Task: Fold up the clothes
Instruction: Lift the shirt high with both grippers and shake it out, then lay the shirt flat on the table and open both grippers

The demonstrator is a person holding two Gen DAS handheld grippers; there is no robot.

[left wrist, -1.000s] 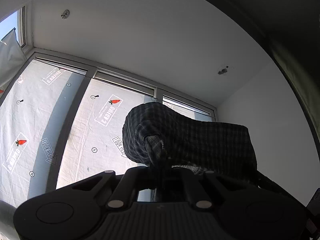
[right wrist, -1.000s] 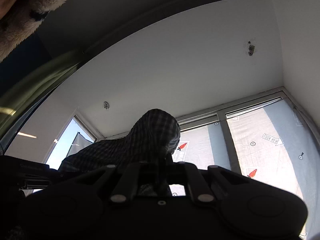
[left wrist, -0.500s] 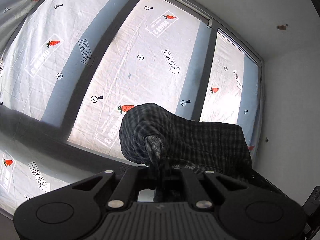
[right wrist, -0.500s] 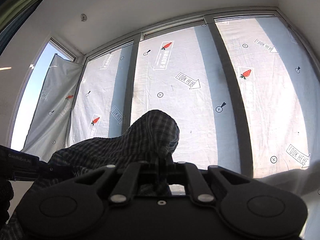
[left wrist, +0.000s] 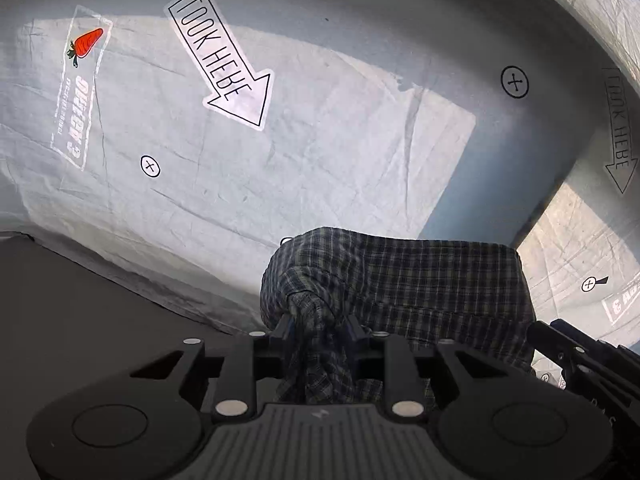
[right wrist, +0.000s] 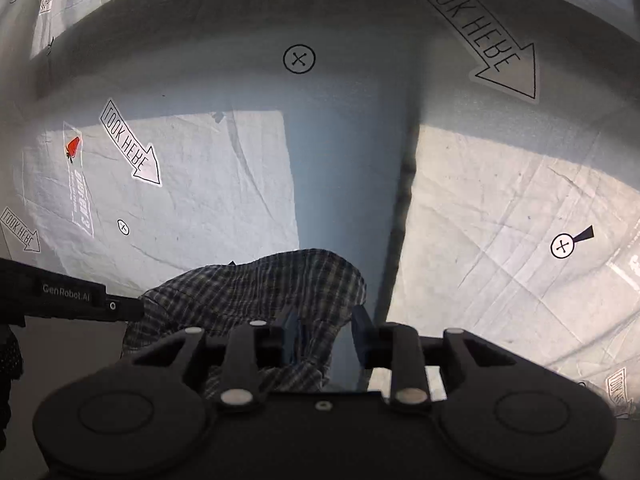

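White printed sheeting w/ "look here" arrows, crossed circles & a carrot logo fills the background ahead of both tools, sunlit in patches; whether it's a window covering or a spread surface can't be told from here. Left tool is clamped tight on a bunched wad of the dark plaid shirt, fabric jammed between the fingers and draping off to its right toward the other tool. Right tool looks partly apart: cloth sits against its left finger, a clear gap beside the right one, so whether it truly has a hold I can't tell. Shirt hangs just ahead of and below both tools, stretched between them, held up, not lying on anything visible. Progress, as a judgement: garment is mid-handling, no neat fold visible; could equally be a spread-out before folding or a carry-over of a half fold. Hidden: most of the shirt below the tool bodies, collar/sleeves, any desk or pile, and the person's hands. Dark area lower left of left tool unclear.
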